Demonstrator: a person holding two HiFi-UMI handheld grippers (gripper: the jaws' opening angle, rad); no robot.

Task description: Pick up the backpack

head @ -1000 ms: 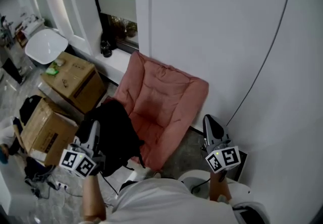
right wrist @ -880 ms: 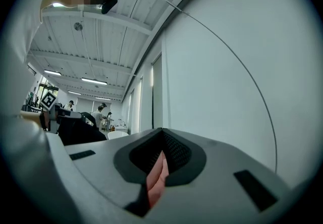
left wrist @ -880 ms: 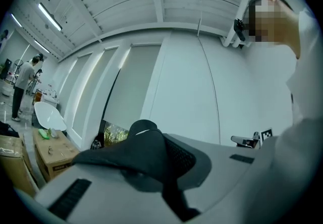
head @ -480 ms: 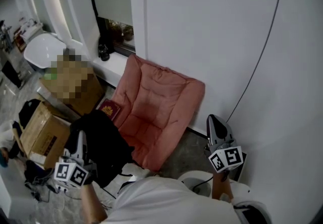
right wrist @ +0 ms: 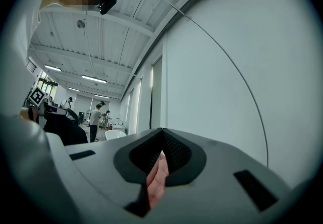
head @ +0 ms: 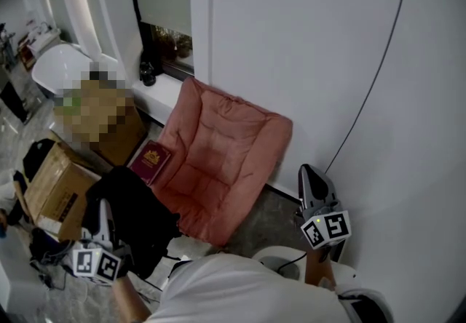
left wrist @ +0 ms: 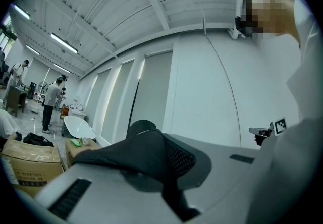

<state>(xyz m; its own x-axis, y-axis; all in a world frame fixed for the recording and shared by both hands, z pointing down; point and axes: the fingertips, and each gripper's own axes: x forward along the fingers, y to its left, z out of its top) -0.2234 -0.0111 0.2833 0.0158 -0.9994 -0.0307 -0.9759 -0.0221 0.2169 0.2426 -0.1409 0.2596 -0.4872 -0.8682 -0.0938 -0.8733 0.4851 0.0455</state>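
change since earlier frame: left gripper (head: 104,206) and backpack (head: 140,218) have shifted together toward the lower left of the head view, off the pink chair (head: 218,154); a red booklet (head: 150,161) beside the chair, covered before, is now exposed. right gripper (head: 312,177) sits almost where it was.
left gripper state: jaws clamped on black backpack fabric; in the left gripper view the fabric bunches over the closed tips and drapes to the left.
right gripper state: tips pressed together with nothing gripped; a pink strip shows through the slot behind the tips.
backpack location: at the left gripper, between the cardboard box (head: 47,187) and the front edge of the chair; its right edge overlaps the chair's lower corner in the head view, and contact there cannot be determined.
chair location: leaning against the white wall (head: 306,60), seat facing the person.
booklet location: flat on the floor, just beside the chair's left side.
right gripper location: near the wall, to the right of the chair and apart from it, marker cube facing the head camera.
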